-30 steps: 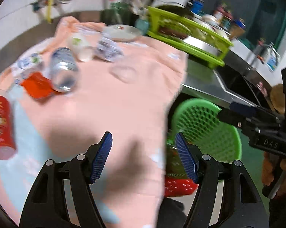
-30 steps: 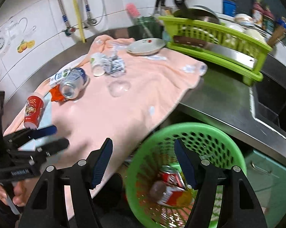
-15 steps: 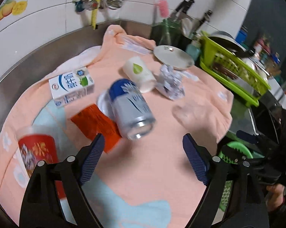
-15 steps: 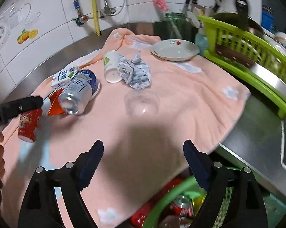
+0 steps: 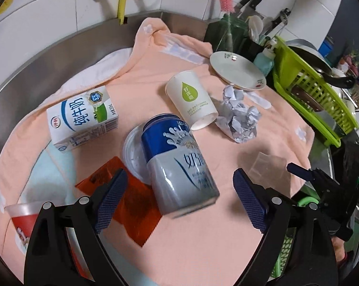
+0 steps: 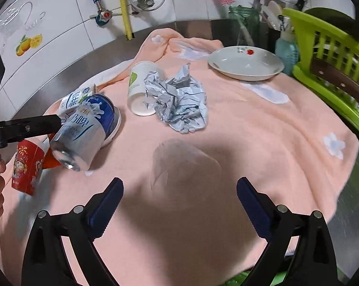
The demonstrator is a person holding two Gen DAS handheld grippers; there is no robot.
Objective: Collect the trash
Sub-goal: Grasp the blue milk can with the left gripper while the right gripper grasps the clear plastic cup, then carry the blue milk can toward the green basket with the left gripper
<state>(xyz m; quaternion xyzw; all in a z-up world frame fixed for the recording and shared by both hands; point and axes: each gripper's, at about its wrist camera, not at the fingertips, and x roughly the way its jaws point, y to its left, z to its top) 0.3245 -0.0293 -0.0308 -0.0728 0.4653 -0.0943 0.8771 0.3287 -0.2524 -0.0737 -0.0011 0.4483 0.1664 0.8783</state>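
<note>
- Against the earlier views, both tools are found swung away from the green basket and over the peach towel (image 6: 262, 128); the basket, then seen holding cans and wrappers, is now reduced to a green sliver at the lower edge of each view.
- Left gripper (image 5: 179, 202): jaws wide and opening further, nothing pressed by the pads; the blue-and-silver can (image 5: 179, 162) is framed between them, lying on its side.
- Right gripper (image 6: 179, 205): jaws likewise wide and opening, nothing held; the clear plastic cup (image 6: 184, 166) is lined up just ahead of the fingertips, tipped over on the towel.
- Positions are referenced to the can. Milk carton (image 5: 81, 119) is noted just beyond it to the left. A round white lid (image 5: 134, 152) and an orange wrapper (image 5: 129, 205) are partly covered by it. A red cup (image 6: 28, 164) is seen nearer the towel edge.
- White paper cup (image 5: 191, 100), lying on its side, is placed beyond the can to the right, touching the crumpled paper (image 6: 177, 100).
- A white plate (image 6: 246, 63) is set well beyond the can, beside the green dish rack (image 6: 334, 54); it is judged not to be trash.
- Progress is judged partial: some trash is binned, but eight pieces are left on the towel. Can and clear cup are judged the next pickups.
</note>
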